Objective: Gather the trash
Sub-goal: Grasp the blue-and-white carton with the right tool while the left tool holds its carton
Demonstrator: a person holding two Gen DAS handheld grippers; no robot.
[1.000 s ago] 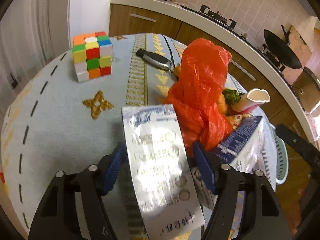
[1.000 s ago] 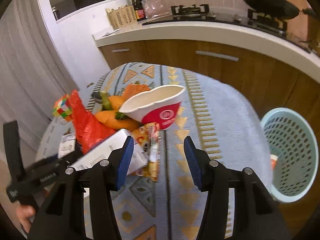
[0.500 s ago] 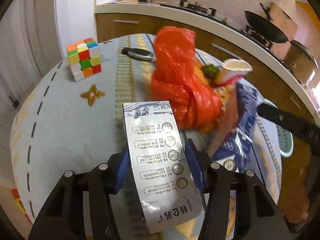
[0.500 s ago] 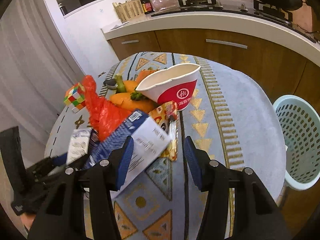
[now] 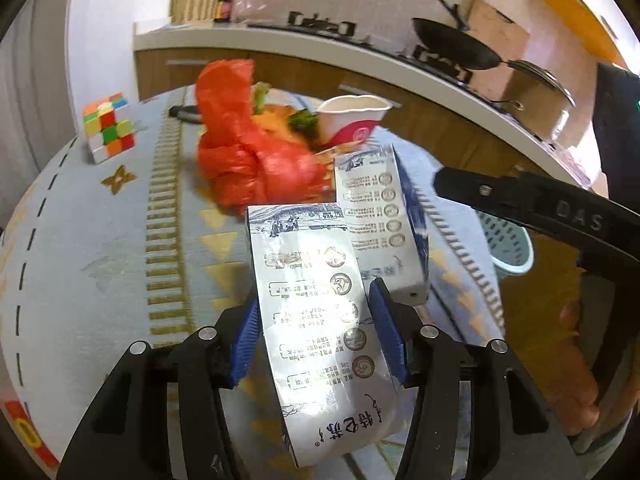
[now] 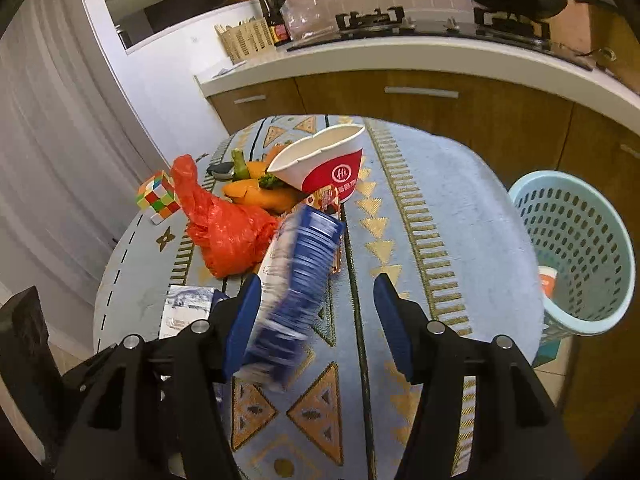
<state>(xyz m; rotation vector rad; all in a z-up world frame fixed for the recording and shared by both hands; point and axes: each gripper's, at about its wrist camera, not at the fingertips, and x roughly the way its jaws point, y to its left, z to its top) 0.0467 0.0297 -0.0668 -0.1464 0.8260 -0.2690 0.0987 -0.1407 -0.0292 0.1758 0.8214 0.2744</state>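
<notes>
your left gripper (image 5: 316,336) has a flattened silver milk carton (image 5: 320,320) pinched across its width between the blue pads, and those jaws have just been closing onto it, so that one looks secure. your right gripper (image 6: 316,320) is another matter: a blue milk carton (image 6: 296,280) sits between its fingers, blurred and leaning against the left pad only, with a clear gap to the right pad, and the jaws have just been opening, so treat that carton as not gripped. it lies over the patterned tablecloth (image 6: 420,208), near the red plastic bag (image 6: 228,232), and not over the pale blue basket (image 6: 576,252) that stands off the table's right edge. if you mean to bin it, close on its narrow faces until both pads press, then lift. carry each carton well past the basket rim before you let go, because a light carton dropped at the rim may bounce out. keep the two grippers apart as you swing right, since they are working close together. the paper cup (image 6: 328,164) and the snack wrapper (image 6: 328,200) wait by the carrots.
</notes>
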